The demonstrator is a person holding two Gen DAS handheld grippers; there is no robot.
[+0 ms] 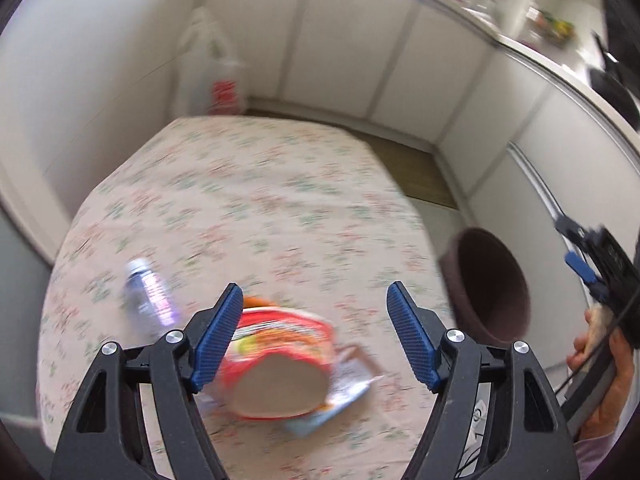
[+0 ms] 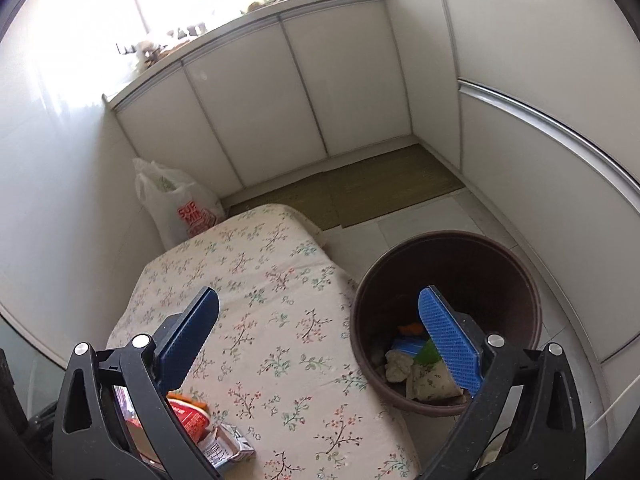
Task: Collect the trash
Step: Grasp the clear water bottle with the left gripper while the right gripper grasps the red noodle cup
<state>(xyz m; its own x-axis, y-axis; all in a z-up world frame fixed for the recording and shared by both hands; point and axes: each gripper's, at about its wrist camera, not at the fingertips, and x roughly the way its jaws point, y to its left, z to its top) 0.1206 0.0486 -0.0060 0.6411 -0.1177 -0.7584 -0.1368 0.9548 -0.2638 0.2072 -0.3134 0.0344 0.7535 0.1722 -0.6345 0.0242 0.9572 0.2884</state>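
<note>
Left claw [image 1: 314,334] open, empty, above red paper noodle cup [image 1: 276,364] lying on side on floral-cloth table [image 1: 248,208]. Cup light, thin-walled (crushes easily): take across rim, gently. Right claw [image 2: 320,340] open, empty, near brown round bin [image 2: 460,256].

The left wrist view looks steeply down along its black claw with blue pads [image 1: 314,340] onto the table under a pale floral cloth [image 1: 240,208], close above a red crumpled wrapper [image 1: 280,364], and is blurred. The right wrist view sits further right, sharp, its claw [image 2: 320,340] straddling the table edge [image 2: 280,300] and a round dark-brown plastic bin [image 2: 448,256]. Both views share the table, the bin [image 1: 488,284], the wrapper [image 2: 188,414], a white plastic bag [image 1: 212,68] [image 2: 176,204] and the white cabinet fronts [image 1: 340,40] [image 2: 260,100].
</note>
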